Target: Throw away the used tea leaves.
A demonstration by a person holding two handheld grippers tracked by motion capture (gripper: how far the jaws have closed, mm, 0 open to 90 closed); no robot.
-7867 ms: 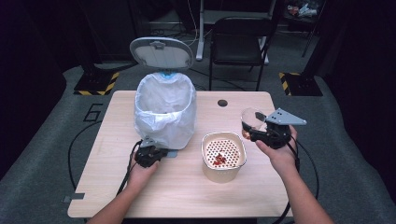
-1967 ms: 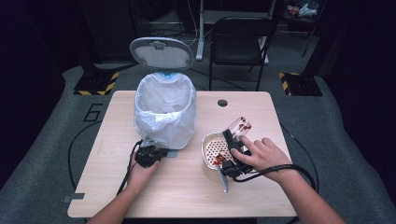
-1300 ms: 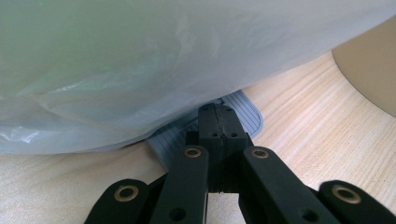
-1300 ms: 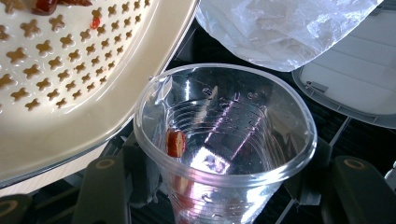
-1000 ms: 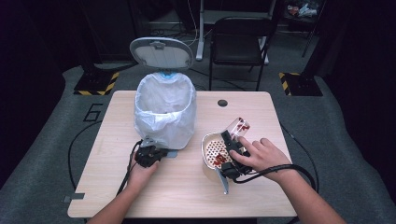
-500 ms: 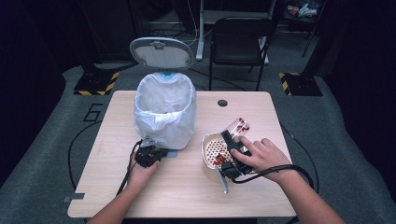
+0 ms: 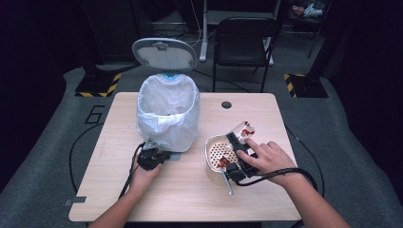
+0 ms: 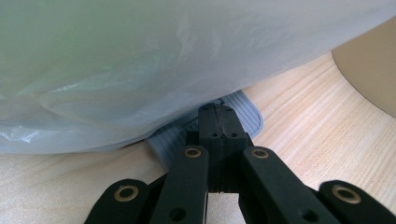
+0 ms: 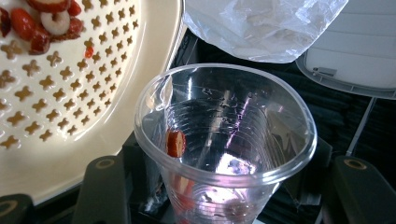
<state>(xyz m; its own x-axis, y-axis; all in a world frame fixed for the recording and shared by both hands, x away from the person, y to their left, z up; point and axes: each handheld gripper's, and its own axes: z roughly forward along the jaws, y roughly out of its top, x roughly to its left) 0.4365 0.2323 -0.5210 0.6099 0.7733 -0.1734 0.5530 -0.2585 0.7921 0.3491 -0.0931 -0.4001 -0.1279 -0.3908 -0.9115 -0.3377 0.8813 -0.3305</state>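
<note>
Right gripper view puts the clear plastic cup point(image 9: 224, 140) at centre frame, pinched between the right gripper's point(image 9: 219, 196) black jaws, its mouth turned toward the camera and a single red fruit slice point(image 9: 175, 143) sticking to the inner wall. Just to the upper left of it sits the cream strainer bowl point(image 9: 107, 116), with a few red pieces point(image 9: 42, 18) resting on its perforated floor near the top-left corner.

From the high view, the cup point(image 7: 243, 130) tilts over the far right rim of the strainer point(image 7: 209, 156), right of centre on the wooden table point(image 7: 190, 190), with the right hand point(image 7: 266, 159) wrapped over the tool. Further left, the left gripper point(image 7: 151, 159) has its jaws pressed together and rests on the grey pedal point(image 8: 243, 114) at the foot of the bag-lined bin point(image 7: 167, 114), whose lid point(image 7: 164, 53) stands up.

My worry is that stuck slice: it may cling and stay in the cup. A firmer squeeze could buckle the thin wall, and if the left hand lets up on the pedal, the lid would probably drop.
</note>
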